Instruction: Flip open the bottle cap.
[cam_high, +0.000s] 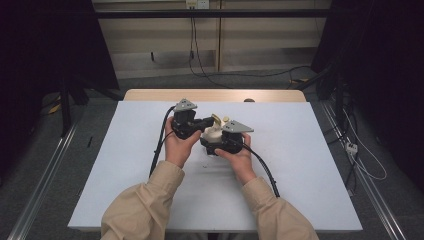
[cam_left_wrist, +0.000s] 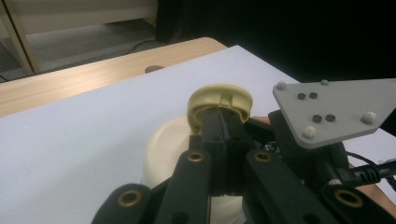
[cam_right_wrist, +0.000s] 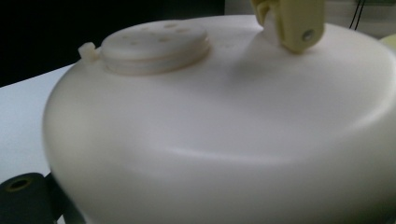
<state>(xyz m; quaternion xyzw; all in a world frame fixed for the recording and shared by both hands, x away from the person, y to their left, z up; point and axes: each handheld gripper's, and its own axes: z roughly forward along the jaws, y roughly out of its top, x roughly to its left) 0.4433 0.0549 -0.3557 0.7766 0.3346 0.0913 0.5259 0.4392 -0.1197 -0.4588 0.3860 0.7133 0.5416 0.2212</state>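
While left hand-held gripper pinches yellow lid; right hand-held gripper clasps cream container.

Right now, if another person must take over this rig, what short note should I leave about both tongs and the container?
Left tongs: shut on the yellow flip lid, which stands raised.
Right tongs: against the side of the cream container; the pictures do not settle whether they clamp it.
Things: the container sits near the middle of the white table, between both hands. Its round shaker cap with holes is uncovered.
Done: one lid is flipped up.
Left: probably to finish with the lid and then let go; keep the body steady.
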